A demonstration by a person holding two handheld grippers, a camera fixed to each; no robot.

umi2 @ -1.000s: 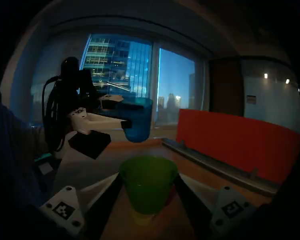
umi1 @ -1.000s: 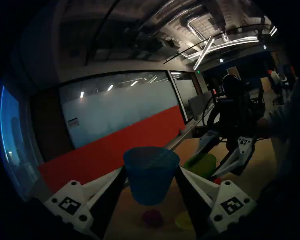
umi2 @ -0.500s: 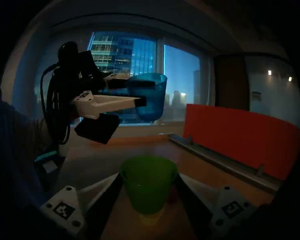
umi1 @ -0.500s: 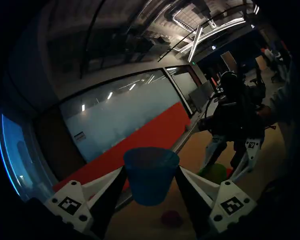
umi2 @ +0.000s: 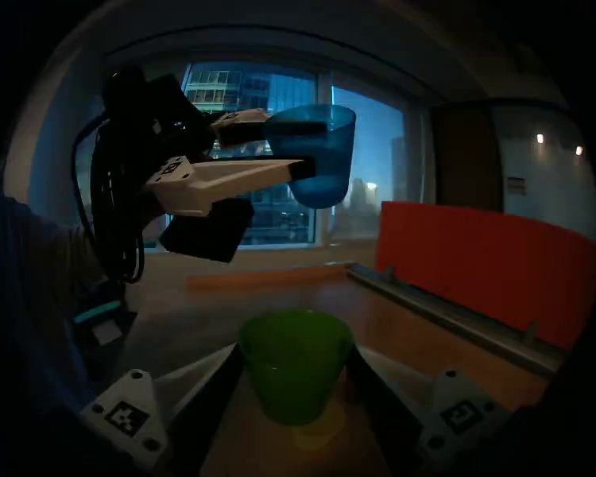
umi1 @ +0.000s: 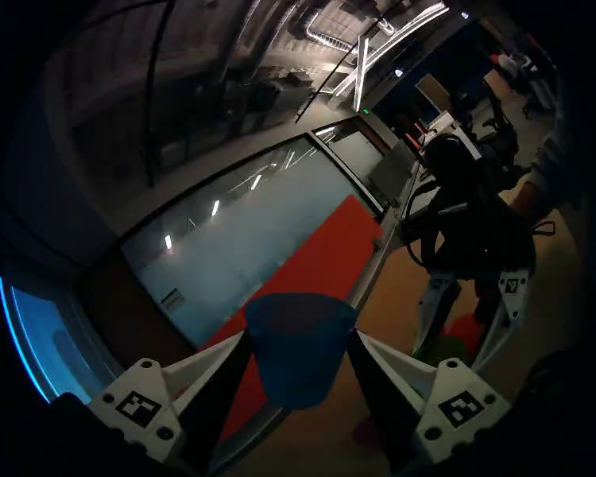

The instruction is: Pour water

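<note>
Over on the left, a sleeve (umi2: 28, 270) leads to the left gripper (umi2: 292, 145), held high in front of the window (umi2: 373, 159). Its 2 fingers press on either side of the blue cup (umi2: 314, 155). The cup hangs in the air, mouth up and close to upright, above and a little beyond the green cup (umi2: 296, 374). I cannot tell whether there is water in it.

Lower down, in the middle, the right gripper (umi2: 296, 358) clamps the green cup between its 2 fingers, mouth up, low over the wooden table (umi2: 218, 310). I cannot tell whether the cup touches the table. A yellow thing (umi2: 320, 436) lies on the table beneath it. To the right, a red panel (umi2: 489, 270) runs along the table's far edge.
</note>
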